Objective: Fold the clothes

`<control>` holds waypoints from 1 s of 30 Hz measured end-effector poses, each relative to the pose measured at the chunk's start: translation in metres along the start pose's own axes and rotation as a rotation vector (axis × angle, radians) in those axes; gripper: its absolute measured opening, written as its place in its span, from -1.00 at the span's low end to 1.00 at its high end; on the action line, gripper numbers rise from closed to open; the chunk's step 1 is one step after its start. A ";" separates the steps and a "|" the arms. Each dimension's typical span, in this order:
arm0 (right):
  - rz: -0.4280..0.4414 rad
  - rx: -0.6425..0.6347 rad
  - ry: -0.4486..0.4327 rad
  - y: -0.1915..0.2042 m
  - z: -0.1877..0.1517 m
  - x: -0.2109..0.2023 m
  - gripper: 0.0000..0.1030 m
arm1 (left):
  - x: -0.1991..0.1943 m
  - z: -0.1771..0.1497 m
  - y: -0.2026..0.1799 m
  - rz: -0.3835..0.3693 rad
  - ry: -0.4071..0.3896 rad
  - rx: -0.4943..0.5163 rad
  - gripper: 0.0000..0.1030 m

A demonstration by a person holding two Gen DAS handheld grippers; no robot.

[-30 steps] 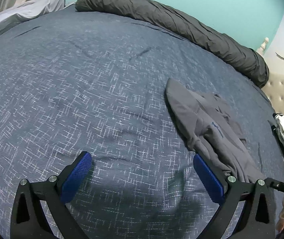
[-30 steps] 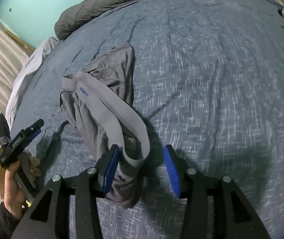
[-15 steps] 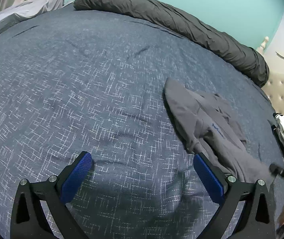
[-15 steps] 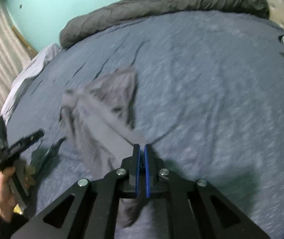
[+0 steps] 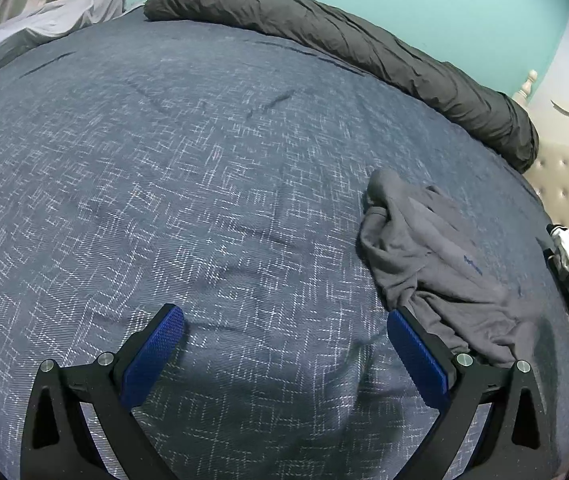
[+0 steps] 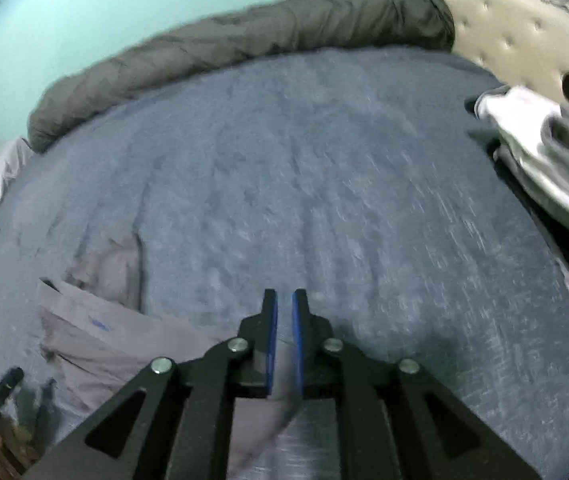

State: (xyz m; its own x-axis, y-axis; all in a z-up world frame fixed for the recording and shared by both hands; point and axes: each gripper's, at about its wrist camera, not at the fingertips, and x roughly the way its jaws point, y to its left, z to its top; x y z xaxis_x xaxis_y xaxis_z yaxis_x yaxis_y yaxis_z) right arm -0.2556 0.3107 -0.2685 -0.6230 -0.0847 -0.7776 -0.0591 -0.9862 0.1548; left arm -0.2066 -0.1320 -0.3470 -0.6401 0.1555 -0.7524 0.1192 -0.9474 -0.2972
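My left gripper (image 5: 284,316) is released, its blue pads spread wide over the blue patterned bedspread (image 5: 204,160) with only bare cover between them. It points down and across the bed towards the rolled dark duvet (image 5: 344,40), which lies along the far edge against the turquoise wall.

The grey garment (image 5: 436,256) lies crumpled on the bedspread on my side of the duvet, nearer that roll's right end. One edge bunches up on the side facing the duvet, and the rest trails away from it, towards my right pad.

My right gripper (image 6: 285,296) has just been opening its jaws, and they now stand a narrow slit apart. Its view is blurred. A strip of the grey garment runs in from the left under the fingers and shows low down in the slit. I cannot tell whether the pads are pressing on it or have let it go.

A pile of folded clothes (image 6: 544,152) sits on the bed, just off the right end of the duvet, beside the padded headboard (image 6: 516,40)
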 end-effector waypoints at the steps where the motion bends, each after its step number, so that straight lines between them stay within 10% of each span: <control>1: 0.033 -0.017 -0.004 0.014 0.000 -0.002 -0.36 | 0.000 0.000 0.000 0.000 0.000 -0.001 1.00; 8: 0.286 -0.055 0.131 0.110 -0.010 0.036 -0.23 | -0.001 0.002 0.004 0.002 -0.003 -0.002 1.00; 23: 0.225 -0.113 0.294 0.211 -0.020 0.119 -0.19 | -0.006 0.006 0.022 -0.004 -0.015 -0.027 1.00; 30: 0.162 -0.154 0.265 0.217 -0.022 0.120 -0.85 | -0.003 0.013 0.028 -0.005 -0.013 -0.037 1.00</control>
State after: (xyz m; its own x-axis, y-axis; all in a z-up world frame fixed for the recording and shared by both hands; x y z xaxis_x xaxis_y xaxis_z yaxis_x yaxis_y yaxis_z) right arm -0.3260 0.0837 -0.3420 -0.3890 -0.2564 -0.8848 0.1555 -0.9650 0.2113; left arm -0.2113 -0.1623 -0.3457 -0.6504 0.1565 -0.7433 0.1438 -0.9355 -0.3228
